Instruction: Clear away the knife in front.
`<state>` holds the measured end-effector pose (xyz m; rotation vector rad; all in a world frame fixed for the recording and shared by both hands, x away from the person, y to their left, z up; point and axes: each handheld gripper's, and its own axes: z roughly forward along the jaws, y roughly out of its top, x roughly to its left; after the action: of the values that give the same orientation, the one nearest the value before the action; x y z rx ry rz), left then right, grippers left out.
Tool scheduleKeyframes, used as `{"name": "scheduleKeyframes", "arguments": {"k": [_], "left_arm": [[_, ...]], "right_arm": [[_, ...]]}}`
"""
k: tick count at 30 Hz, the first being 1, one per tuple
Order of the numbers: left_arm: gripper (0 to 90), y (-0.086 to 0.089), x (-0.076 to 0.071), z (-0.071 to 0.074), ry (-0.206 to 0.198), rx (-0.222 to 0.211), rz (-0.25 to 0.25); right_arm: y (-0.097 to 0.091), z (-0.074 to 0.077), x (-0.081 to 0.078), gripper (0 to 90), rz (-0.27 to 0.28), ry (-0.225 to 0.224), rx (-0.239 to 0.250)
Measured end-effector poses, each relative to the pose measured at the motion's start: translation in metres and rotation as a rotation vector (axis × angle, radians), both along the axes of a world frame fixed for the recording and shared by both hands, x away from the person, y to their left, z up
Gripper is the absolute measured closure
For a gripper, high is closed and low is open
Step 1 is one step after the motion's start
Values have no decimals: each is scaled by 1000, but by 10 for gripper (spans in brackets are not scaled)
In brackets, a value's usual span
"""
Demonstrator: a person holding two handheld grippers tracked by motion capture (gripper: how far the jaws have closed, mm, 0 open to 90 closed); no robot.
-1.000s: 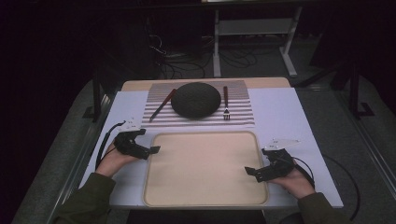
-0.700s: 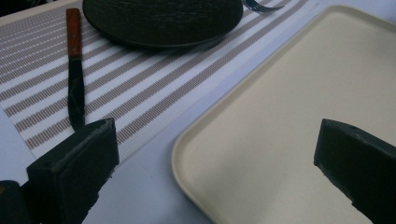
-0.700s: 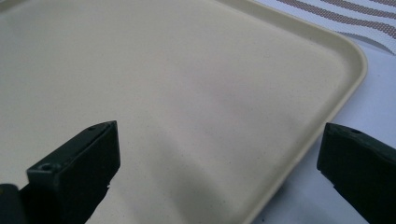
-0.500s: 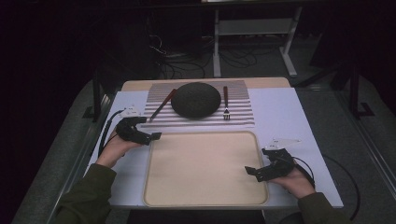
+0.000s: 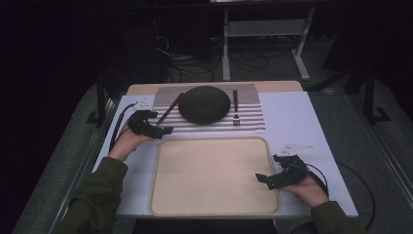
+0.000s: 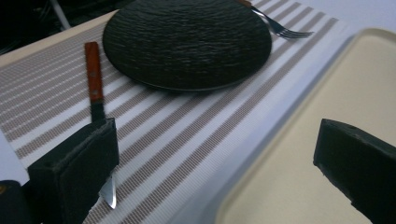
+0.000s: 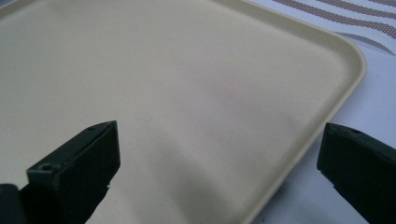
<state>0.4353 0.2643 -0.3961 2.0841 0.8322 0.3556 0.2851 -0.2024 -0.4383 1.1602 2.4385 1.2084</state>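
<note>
The room behind is dark, with cables and a metal stand on the floor beyond the counter [image 5: 292, 117], whose top is white. A striped placemat [image 5: 253, 119] lies at its far side, and a beige tray [image 5: 214, 175] sits nearer you, just in front of the mat.

Your left gripper [image 5: 158, 130] is over the mat's near left corner, its jaws spread wide and holding nothing. In the left gripper view the knife [image 6: 95, 93], with its red-brown handle, lies on the mat pointing toward you; its blade tip runs under your left-hand jaw, though I cannot tell whether the jaw touches it. The other jaw hangs above the tray's far edge. The dark textured plate [image 6: 187, 42] sits on the middle of the mat, just beside the knife, and the fork [image 6: 280, 28] lies on the plate's other side.

Your right gripper [image 5: 272, 176] is at the tray's near right corner, jaws likewise spread and empty. In the right gripper view one jaw is over the tray's bare surface and the other is beyond its rim, above the white counter.
</note>
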Motion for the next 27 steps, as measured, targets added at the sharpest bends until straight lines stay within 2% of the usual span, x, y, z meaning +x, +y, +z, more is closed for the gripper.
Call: {"name": "scheduleKeyframes", "arguments": {"k": [2, 9, 14, 16, 20, 21, 27], "left_arm": [[5, 0, 7, 1, 1, 3, 6], [124, 0, 30, 3, 2, 19, 37], [176, 0, 46, 3, -2, 24, 62], [216, 1, 53, 3, -4, 33, 69], [296, 1, 63, 4, -1, 27, 80], [296, 1, 69, 4, 1, 20, 85], [441, -1, 85, 1, -1, 31, 101]], "right_arm": [[0, 0, 0, 0, 0, 0, 2], [0, 1, 0, 0, 2, -1, 12], [-1, 1, 0, 0, 2, -1, 19], [-1, 1, -1, 0, 3, 0, 20], [-1, 1, -1, 0, 5, 0, 23], [-1, 1, -1, 0, 5, 1, 25], [-2, 1, -1, 0, 6, 1, 30]]}}
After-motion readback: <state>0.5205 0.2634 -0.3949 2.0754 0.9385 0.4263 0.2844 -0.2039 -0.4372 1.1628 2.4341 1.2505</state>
